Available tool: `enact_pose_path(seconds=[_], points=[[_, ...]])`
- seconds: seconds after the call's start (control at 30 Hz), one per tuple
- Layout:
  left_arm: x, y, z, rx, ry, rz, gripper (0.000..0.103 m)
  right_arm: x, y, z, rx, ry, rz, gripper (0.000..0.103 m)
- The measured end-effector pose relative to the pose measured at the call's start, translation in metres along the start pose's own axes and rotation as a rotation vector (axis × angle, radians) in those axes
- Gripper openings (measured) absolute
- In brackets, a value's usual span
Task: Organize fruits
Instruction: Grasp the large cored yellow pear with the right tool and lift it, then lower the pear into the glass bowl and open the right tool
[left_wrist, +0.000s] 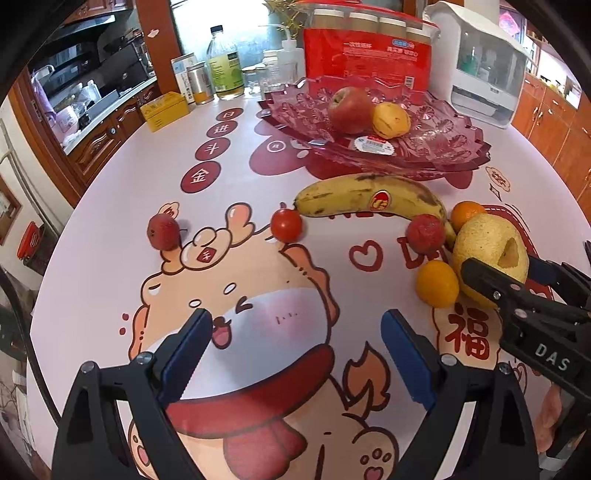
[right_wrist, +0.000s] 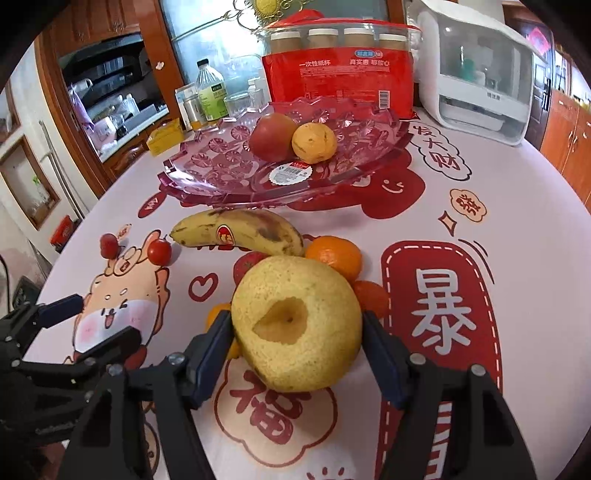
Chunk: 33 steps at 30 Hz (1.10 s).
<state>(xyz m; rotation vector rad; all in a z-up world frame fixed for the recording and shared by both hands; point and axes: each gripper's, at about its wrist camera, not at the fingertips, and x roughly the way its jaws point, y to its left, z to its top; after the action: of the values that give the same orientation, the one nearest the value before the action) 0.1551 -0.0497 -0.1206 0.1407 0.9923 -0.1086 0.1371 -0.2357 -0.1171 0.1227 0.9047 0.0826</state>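
Observation:
A large yellow pear (right_wrist: 295, 328) sits between the pads of my right gripper (right_wrist: 297, 343), which is shut on it; it also shows in the left wrist view (left_wrist: 487, 254). My left gripper (left_wrist: 295, 354) is open and empty over the printed tablecloth. A banana (left_wrist: 369, 199), a cherry tomato (left_wrist: 286, 224), two red lychees (left_wrist: 162, 232) (left_wrist: 424, 231) and oranges (left_wrist: 437, 283) (right_wrist: 334, 256) lie on the table. A pink glass fruit plate (left_wrist: 436, 147) holds a red apple (left_wrist: 349, 109) and a yellow fruit (left_wrist: 390, 120).
Behind the plate stand a red pack of paper cups (left_wrist: 369, 48), a white appliance (left_wrist: 487, 66), bottles (left_wrist: 223, 62), cans and a yellow tin (left_wrist: 164, 110). Kitchen cabinets lie beyond the round table's edge.

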Motion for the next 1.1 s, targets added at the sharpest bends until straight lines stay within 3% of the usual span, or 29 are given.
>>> enact_pose_path(seconds=[0.53, 0.73, 0.9, 0.97, 1.1], points=[[-0.013, -0.019, 0.017, 0.022, 0.006, -0.072, 0.092, -0.042, -0.016, 0.022, -0.004, -0.047, 0.008, 0.069], [-0.044, -0.016, 0.056, 0.045, -0.037, -0.071, 0.092, -0.091, -0.007, 0.087, -0.073, -0.092, 0.034, 0.069], [-0.063, -0.009, 0.094, 0.034, -0.077, -0.018, 0.092, -0.131, -0.002, 0.160, -0.113, -0.130, 0.034, 0.069], [-0.062, -0.007, 0.099, 0.029, -0.075, 0.010, 0.092, -0.131, -0.003, 0.184, -0.120, -0.117, 0.020, 0.069], [-0.048, -0.012, 0.090, 0.026, -0.038, -0.021, 0.092, -0.102, -0.013, 0.206, -0.098, -0.057, -0.009, 0.069]])
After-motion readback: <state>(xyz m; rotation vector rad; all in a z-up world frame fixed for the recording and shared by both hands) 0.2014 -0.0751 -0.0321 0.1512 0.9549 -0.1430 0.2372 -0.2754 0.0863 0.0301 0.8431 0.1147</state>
